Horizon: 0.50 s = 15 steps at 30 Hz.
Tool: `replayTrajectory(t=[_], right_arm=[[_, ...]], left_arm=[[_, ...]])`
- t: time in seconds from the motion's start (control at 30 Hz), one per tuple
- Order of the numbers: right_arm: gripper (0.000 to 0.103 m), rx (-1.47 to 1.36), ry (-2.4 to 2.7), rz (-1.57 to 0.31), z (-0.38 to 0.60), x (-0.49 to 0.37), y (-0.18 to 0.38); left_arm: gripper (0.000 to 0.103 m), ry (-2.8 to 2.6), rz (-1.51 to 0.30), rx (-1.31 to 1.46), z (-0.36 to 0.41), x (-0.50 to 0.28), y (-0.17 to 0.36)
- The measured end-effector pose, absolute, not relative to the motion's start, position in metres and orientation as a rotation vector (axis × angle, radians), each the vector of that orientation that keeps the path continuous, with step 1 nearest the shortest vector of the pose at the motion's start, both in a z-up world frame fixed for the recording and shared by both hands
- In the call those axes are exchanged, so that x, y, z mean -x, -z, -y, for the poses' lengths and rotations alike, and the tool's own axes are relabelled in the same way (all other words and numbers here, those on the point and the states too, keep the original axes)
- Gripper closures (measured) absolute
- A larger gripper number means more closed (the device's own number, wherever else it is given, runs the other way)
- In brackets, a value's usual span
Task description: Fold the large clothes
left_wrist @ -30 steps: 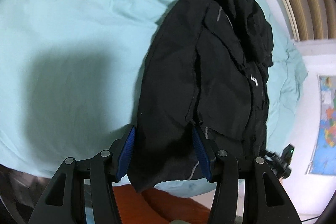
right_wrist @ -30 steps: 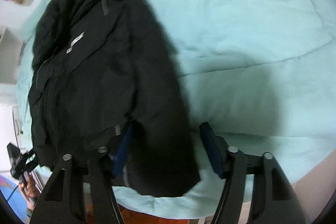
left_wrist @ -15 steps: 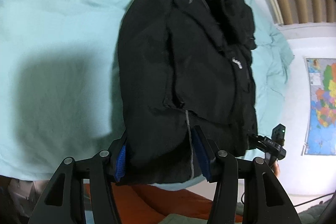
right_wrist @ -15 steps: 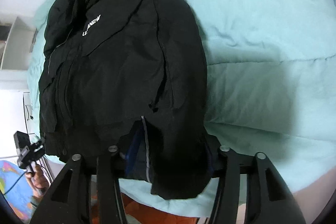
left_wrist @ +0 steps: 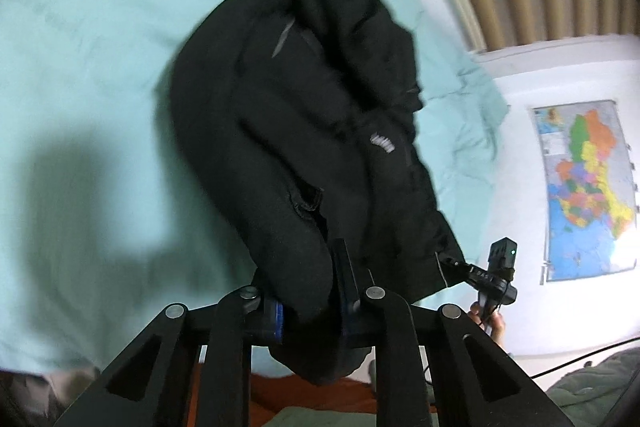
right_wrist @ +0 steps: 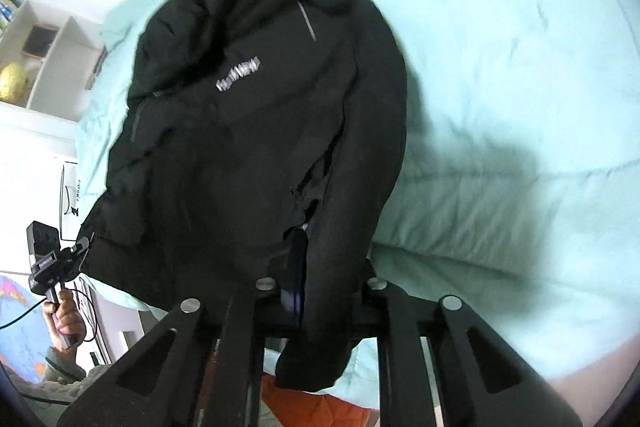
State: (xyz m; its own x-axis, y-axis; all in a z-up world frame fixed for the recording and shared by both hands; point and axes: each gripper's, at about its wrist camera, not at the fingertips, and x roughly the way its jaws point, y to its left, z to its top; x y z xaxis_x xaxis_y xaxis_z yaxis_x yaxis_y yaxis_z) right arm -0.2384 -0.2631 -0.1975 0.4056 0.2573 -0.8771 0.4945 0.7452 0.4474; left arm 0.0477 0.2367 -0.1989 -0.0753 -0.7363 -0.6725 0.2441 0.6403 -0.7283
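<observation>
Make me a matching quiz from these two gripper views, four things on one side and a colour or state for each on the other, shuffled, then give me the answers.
Things:
1. jacket
2. duvet
3. left gripper
4. wall map

Descriptions:
A. pale mint green, spread under the garment
B. multicoloured, hanging on the white wall
C. black, with white lettering on the chest
D. shut on a fold of dark fabric at the hem

Pairs: 1-C, 2-A, 3-D, 4-B
</observation>
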Motion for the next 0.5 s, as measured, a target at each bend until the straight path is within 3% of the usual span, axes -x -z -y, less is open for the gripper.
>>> replayTrajectory(t=[0.5], right_arm=[[0.088, -0.736, 0.152, -0.903, 0.314, 0.151, 0.090]], left_arm=[[0.086, 0.926, -1.134, 0.445, -0.189, -0.148, 0.098]])
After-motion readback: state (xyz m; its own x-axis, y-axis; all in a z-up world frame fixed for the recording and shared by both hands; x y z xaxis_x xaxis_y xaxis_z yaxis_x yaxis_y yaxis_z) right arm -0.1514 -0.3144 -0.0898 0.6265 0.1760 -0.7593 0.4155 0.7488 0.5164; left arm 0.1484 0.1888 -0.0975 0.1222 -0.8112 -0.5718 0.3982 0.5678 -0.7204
